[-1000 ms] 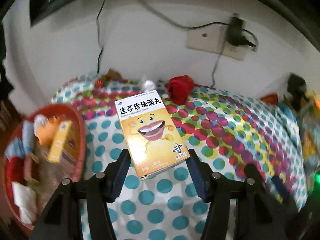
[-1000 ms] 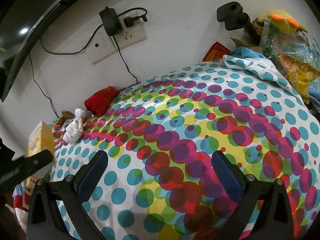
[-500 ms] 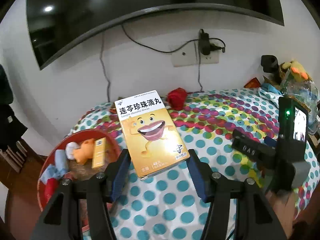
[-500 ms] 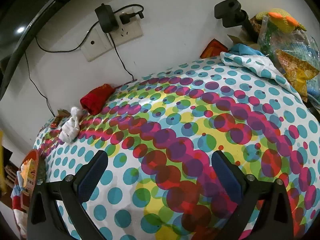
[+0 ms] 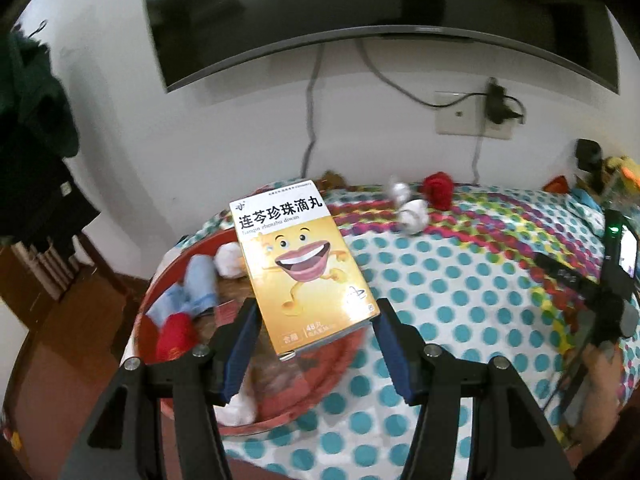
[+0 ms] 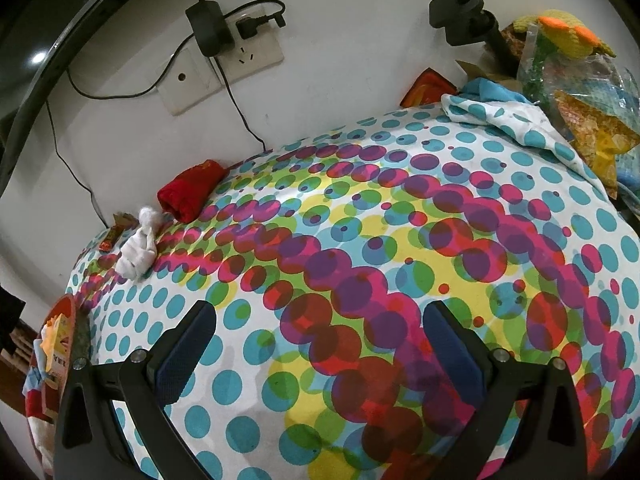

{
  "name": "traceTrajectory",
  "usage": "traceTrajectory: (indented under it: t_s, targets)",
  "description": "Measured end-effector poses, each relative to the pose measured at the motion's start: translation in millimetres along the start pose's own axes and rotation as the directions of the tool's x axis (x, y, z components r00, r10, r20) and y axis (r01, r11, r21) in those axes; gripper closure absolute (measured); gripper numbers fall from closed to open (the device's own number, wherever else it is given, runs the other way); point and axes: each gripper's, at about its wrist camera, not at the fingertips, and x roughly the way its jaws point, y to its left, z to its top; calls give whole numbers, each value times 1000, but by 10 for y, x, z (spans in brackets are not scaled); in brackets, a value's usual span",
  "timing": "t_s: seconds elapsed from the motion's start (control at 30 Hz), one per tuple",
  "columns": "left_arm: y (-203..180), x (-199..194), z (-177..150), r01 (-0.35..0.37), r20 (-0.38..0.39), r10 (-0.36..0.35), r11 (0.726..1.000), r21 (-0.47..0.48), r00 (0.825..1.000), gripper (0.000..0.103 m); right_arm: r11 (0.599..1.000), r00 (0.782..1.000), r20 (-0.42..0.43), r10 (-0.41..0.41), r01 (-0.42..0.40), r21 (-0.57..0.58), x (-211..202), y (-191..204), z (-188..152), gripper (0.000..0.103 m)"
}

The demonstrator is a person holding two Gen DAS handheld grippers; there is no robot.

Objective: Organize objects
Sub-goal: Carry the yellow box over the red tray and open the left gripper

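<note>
Over the red tray (image 5: 316,404) at the bench's left edge, the left tool (image 5: 316,336) pinches a yellow box (image 5: 308,272) by its lower end, both pads pressed on its sides, the box tilting up and away above the tray's contents. Those contents show as a blue roll (image 5: 200,284), a red roll (image 5: 174,334) and white bundles, partly blurred. The right tool (image 6: 320,344) hangs spread above the dotted cloth (image 6: 360,240) with nothing between its pads.

Judged from this, the step in hand is dropping the box into the tray; 2 loose things remain near the bench's far edge, a white bundle (image 6: 138,250) and a red cloth (image 6: 190,188).

Risks: the grip sits low on the box, so a quick swing could pivot it out of the pads. The tray overhangs the bench's left edge, so a release too far left could send the box to the floor, and a hard drop might tip the tray. Landing on the piled rolls, the box may slide off.
</note>
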Motion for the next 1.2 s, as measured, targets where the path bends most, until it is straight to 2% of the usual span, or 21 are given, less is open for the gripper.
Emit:
traceTrajectory:
  t_s: [0.17,0.43,0.53,0.63,0.87,0.93,1.1,1.2]
  targets:
    - [447,49,-105,-19,-26,17,998,-62,1000,44,1000,1000,-12,11,-11,-11,12,24,-16,0]
    - [1612,105,-266,-54,-63,42,981,-187,997,44,1000,1000,-19,7,-7,-20,20,43,-24,0]
    - [1960,148,-325,-61,-72,47,977,-203,996,44,1000,1000,-21,7,-7,-20,23,40,-26,0]
    - [2202,238,-392,-21,-88,0,973,-232,996,44,1000,1000,-26,2,-3,-23,36,46,-25,0]
    - [2255,643,-420,13,-138,-46,972,-233,989,44,1000,999,-35,-8,7,-24,58,54,-21,0]
    - [2227,797,-376,50,-156,-88,972,-230,984,44,1000,999,-37,-14,13,-22,64,53,-21,0]
    - [2015,1127,-129,90,-181,-127,976,-197,975,44,999,999,-33,-27,26,-18,65,47,-18,0]
    - [1812,1352,50,133,-213,-175,972,-195,961,44,999,999,-34,-27,26,-18,64,48,-16,0]
